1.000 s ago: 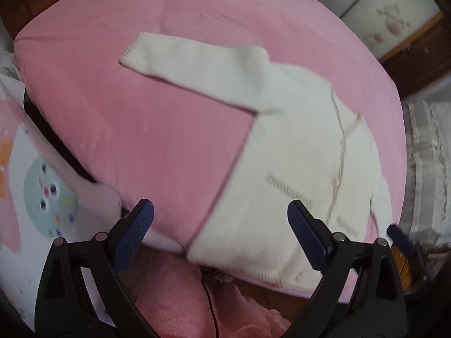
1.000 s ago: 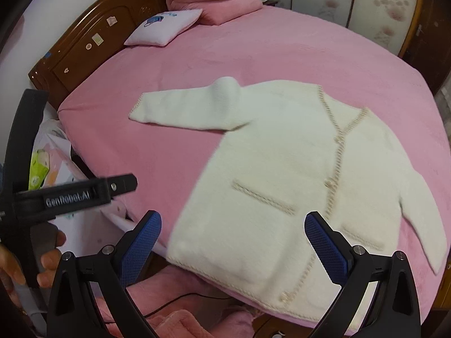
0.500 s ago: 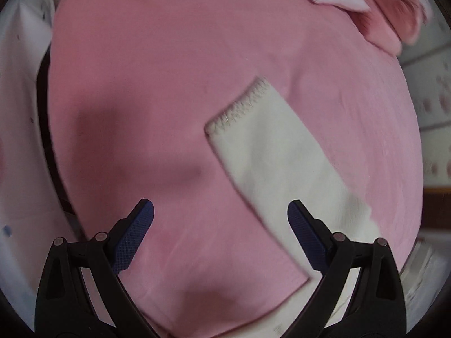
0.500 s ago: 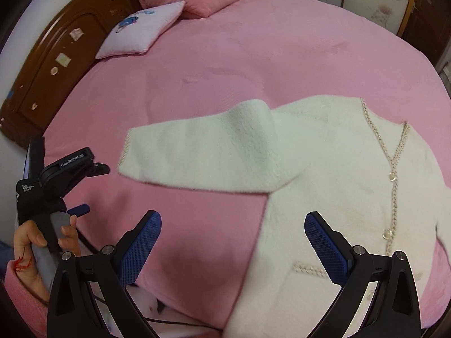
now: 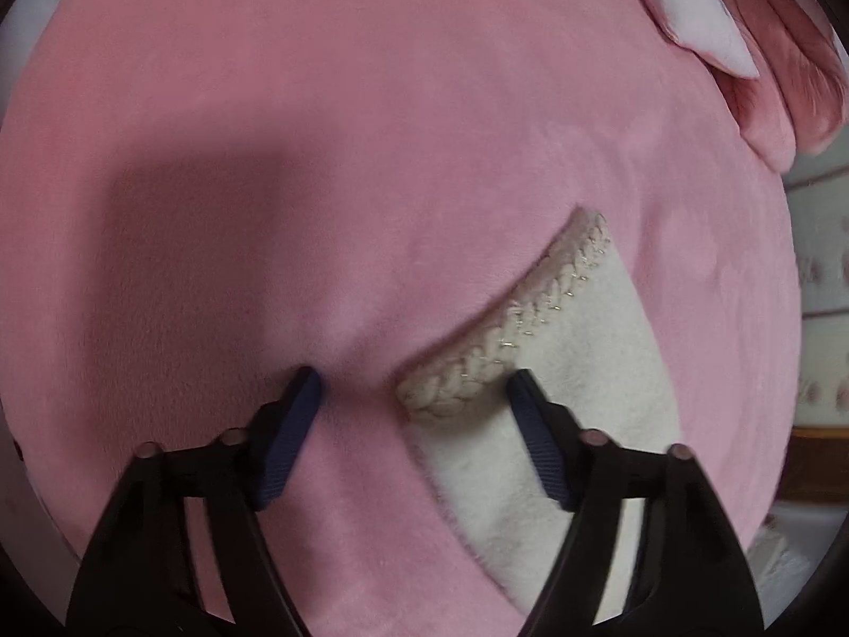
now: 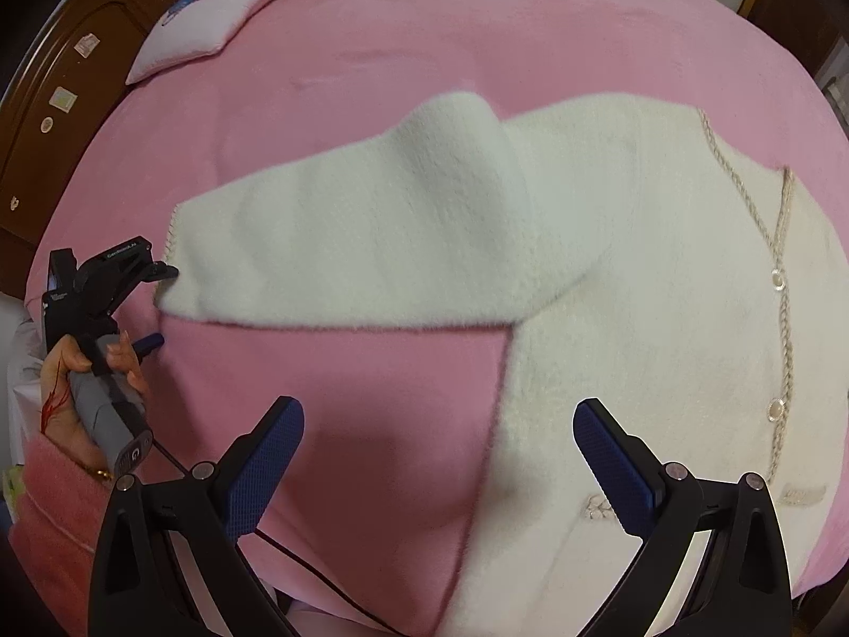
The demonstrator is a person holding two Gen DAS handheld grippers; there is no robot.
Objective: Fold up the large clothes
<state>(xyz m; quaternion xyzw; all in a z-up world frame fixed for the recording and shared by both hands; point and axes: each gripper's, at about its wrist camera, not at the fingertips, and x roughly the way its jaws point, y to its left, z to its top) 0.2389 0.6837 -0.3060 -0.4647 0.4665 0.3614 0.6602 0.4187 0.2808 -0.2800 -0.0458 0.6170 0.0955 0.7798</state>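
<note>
A cardigan (image 6: pixel 610 286) lies flat on the bed (image 6: pixel 371 69), its sleeve (image 6: pixel 345 249) stretching toward nine o'clock. A pillow (image 6: pixel 212 16) sits at eleven o'clock, before the headboard (image 6: pixel 63 106). The left tongs (image 5: pixel 414 387) straddle the sleeve's cuff (image 5: pixel 509 334).

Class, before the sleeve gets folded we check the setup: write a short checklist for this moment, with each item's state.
1. Cardigan spread front up on bed: ok.
2. Cuff corner between left gripper jaws: ok.
3. Left jaws pinching cuff: not ok; they have just been closing, one pad off the cloth.
4. Right gripper jaws open, empty: ok.
5. Bed cover clear of left jaws: cannot tell.
</note>
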